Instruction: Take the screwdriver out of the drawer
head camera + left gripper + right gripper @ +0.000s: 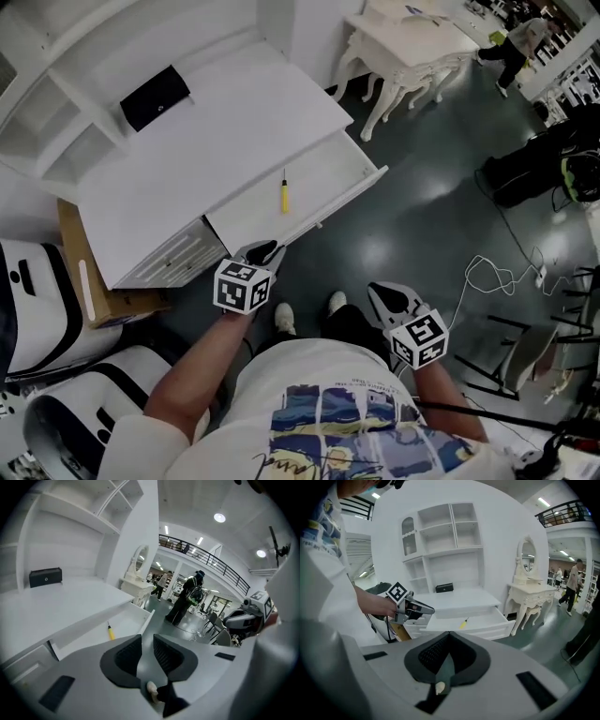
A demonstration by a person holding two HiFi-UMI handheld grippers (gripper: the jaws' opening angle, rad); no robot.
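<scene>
Left gripper (266,250), jaws partly apart and empty, hovers at the open drawer (323,172); reach over the front, straddle the yellow screwdriver (284,195) lying inside, seemingly handle-first, then pinch squarely; right gripper (386,297) closed, empty

My white short-sleeved T-shirt (330,398) bears blue printed panels; dark trousers (354,326), white shoes (284,320) below. My left gripper (264,251) and right gripper (392,298) are grey shells with black ribbed pads (129,656) and black-and-white marker cubes (242,287).
</scene>
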